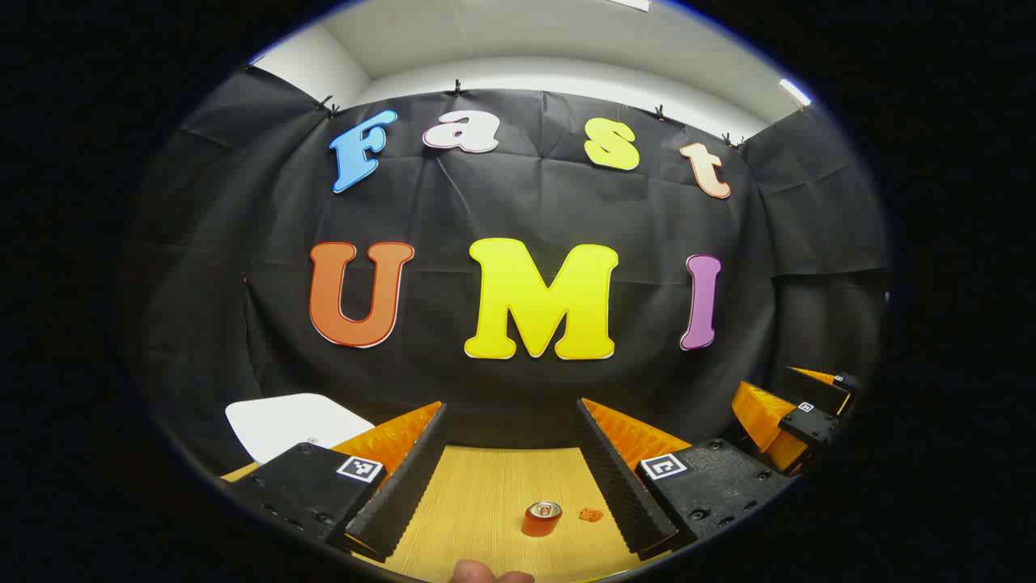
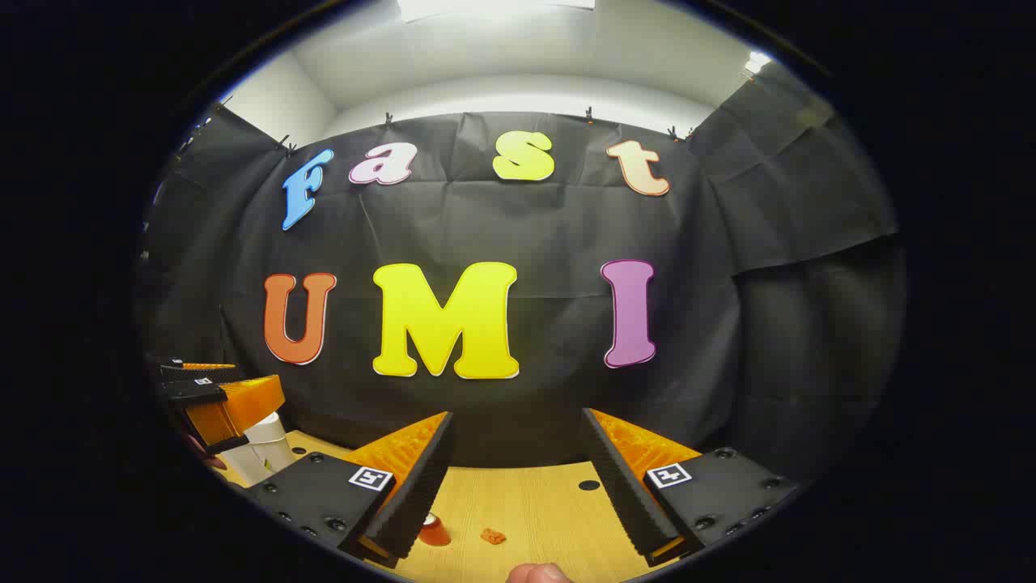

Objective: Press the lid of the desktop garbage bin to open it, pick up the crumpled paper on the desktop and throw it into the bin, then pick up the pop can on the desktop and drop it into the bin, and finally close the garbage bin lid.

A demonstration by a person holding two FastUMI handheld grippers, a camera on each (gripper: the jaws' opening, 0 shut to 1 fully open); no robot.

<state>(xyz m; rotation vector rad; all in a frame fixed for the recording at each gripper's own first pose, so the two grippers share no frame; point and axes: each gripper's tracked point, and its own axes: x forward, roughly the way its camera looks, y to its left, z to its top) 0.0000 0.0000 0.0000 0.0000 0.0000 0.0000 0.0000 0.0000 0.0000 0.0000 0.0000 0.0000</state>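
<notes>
The worktop [image 1: 486,494] is light wood-grain, backed by a black cloth wall [image 1: 518,210] clipped along its top edge below a white wall and ceiling. A small dark round hole [image 2: 589,485] sits in the worktop near the back.

Item count: one pop can [image 1: 541,518], standing upright; one small orange crumpled paper [image 1: 591,514] lying just beside the can, apart from it; one white garbage bin [image 1: 291,425] at the back left, with its lid raised and tilted.

The left claw [image 1: 511,465] is held above the worktop, levelled toward the cloth wall, its fingers spread wide and holding nothing. In the left gripper view the can and paper lie between its fingers, well below them. The right claw [image 2: 515,478] is in the same attitude, wide open and empty. In the right gripper view the can [image 2: 435,530] is partly hidden behind its left-hand finger, the paper [image 2: 492,535] beside it. The two claws are side by side, well apart.
</notes>
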